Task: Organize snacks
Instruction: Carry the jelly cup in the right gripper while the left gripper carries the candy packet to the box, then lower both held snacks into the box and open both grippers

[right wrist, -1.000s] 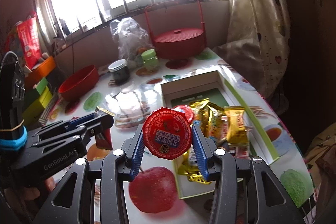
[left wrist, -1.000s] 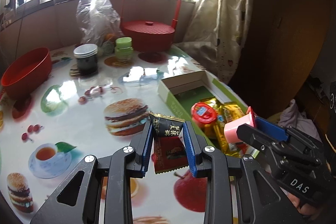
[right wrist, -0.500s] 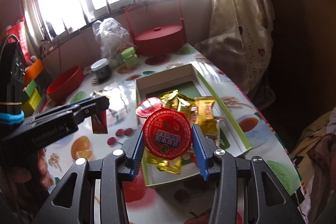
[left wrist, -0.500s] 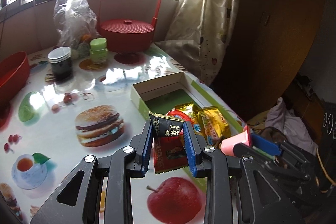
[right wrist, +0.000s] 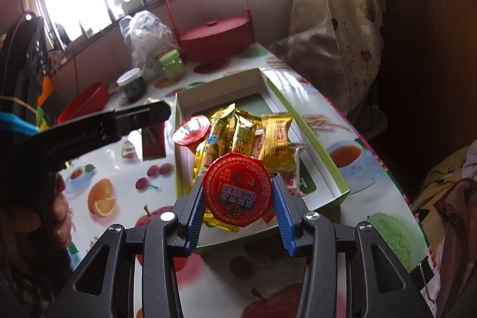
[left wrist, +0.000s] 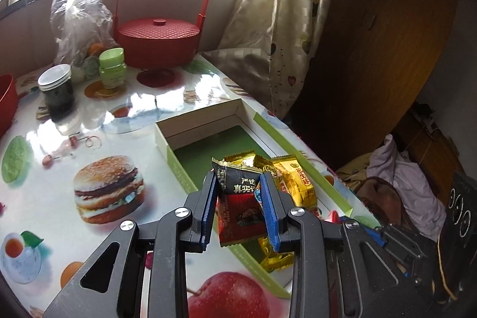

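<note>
My left gripper (left wrist: 238, 184) is shut on a black and red snack packet (left wrist: 240, 207) and holds it above the near left part of the open green box (left wrist: 176, 166). My right gripper (right wrist: 237, 187) is shut on a red-lidded jelly cup (right wrist: 237, 192), held above the near end of the same box (right wrist: 334, 166). Several gold snack packets (right wrist: 235, 136) and another jelly cup (right wrist: 192, 129) lie in the box. In the right wrist view the left gripper (right wrist: 158, 112) shows at the left with its packet (right wrist: 153, 143) hanging beside the box.
At the back of the table stand a red lidded basket (left wrist: 156, 42), a clear plastic bag (left wrist: 79, 20), a green jar (left wrist: 112, 67) and a dark jar (left wrist: 58, 91). A red bowl (right wrist: 86, 102) sits at the left. A curtain (left wrist: 268, 20) hangs at the table's right edge.
Both grippers have moved to the right towards the box, each keeping its snack. The left packet now hangs over the box instead of over the tablecloth.
</note>
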